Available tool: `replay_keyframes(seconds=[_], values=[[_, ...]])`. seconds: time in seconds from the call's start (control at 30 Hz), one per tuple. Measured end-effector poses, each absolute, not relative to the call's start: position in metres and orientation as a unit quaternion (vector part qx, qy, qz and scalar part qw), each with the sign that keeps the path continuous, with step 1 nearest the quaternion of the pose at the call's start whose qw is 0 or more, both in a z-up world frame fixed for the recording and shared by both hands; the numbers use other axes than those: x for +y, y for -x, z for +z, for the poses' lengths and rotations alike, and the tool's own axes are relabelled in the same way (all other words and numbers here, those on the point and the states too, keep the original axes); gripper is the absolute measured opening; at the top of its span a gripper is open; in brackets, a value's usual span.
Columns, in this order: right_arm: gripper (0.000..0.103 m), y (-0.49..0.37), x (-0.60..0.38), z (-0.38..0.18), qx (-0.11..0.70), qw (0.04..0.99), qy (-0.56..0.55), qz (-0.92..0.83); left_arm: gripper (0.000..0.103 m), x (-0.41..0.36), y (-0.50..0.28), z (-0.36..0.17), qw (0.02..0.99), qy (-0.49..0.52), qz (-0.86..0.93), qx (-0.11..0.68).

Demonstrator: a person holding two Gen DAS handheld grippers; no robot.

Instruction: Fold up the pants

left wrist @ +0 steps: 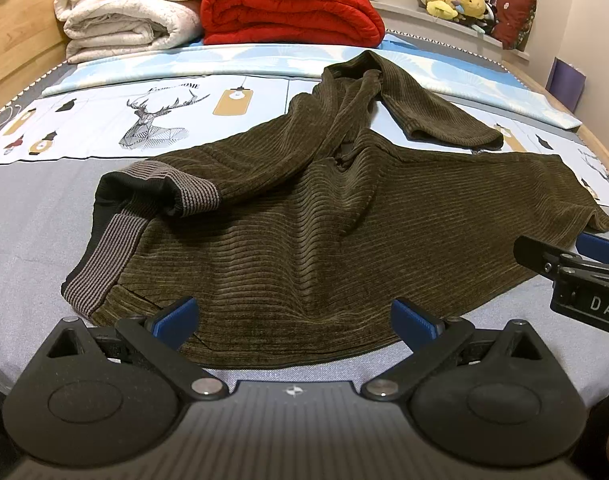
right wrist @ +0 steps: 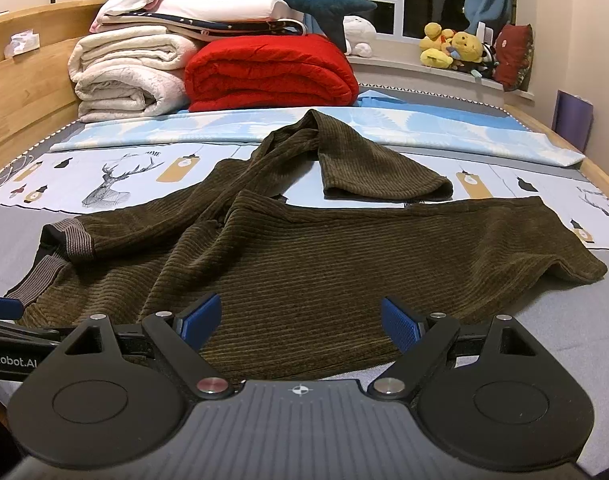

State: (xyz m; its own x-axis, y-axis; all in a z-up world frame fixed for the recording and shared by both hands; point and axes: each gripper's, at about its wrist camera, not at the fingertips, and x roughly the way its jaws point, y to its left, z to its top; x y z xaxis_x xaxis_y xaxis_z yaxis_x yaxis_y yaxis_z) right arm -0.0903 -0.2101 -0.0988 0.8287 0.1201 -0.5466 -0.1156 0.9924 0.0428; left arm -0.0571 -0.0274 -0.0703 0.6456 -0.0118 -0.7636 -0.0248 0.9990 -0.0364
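**Both grippers spread wide over the near edge of the pants**

Nearest the cameras, the left gripper [left wrist: 294, 322] and the right gripper [right wrist: 300, 322] hover with their blue-padded jaws wide apart, holding nothing; whether the pads touch the cloth cannot be told. The right one also shows at the right edge of the left view. Below them lies the dark olive ribbed corduroy pants [left wrist: 324, 232] — rumpled on the grey bed cover [left wrist: 32, 240], striped grey waistband [left wrist: 104, 264] to the left, one leg running right, the other twisted away and doubled back. Bare cover lies left and right of the garment. Farther off is a pale printed sheet with a stag drawing [right wrist: 112, 184]. At the head of the bed stand a folded red quilt [right wrist: 270, 72] and rolled cream blankets [right wrist: 124, 76], well apart from the pants. On the windowsill sit yellow plush toys [right wrist: 452, 50].
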Motion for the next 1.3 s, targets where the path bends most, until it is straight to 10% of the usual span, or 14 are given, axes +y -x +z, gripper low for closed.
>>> replay_keyframes(seconds=[0.67, 0.73, 0.8, 0.9, 1.07, 1.3], values=[[0.087, 0.09, -0.211, -0.098, 0.284, 0.957, -0.004, 0.059, 0.101, -0.027, 0.057, -0.066, 0.909, 0.027, -0.001, 0.416], [0.083, 0.089, -0.217, -0.093, 0.273, 0.96, -0.014, 0.051, 0.091, -0.02, 0.054, -0.06, 0.907, 0.035, -0.003, 0.42], [0.067, 0.085, -0.23, -0.082, 0.261, 0.964, -0.029, 0.045, 0.045, -0.01, 0.044, -0.049, 0.904, 0.03, -0.017, 0.426], [0.054, 0.072, -0.259, -0.057, 0.239, 0.969, -0.055, 0.034, 0.012, 0.007, 0.017, -0.027, 0.906, -0.013, -0.055, 0.42], [0.057, 0.032, -0.321, -0.025, 0.217, 0.974, -0.061, -0.011, 0.016, 0.032, -0.038, -0.012, 0.9, -0.132, -0.108, 0.402], [0.068, -0.043, -0.421, -0.08, 0.357, 0.915, -0.163, -0.097, 0.054, 0.043, -0.087, -0.061, 0.854, -0.15, -0.154, 0.474]])
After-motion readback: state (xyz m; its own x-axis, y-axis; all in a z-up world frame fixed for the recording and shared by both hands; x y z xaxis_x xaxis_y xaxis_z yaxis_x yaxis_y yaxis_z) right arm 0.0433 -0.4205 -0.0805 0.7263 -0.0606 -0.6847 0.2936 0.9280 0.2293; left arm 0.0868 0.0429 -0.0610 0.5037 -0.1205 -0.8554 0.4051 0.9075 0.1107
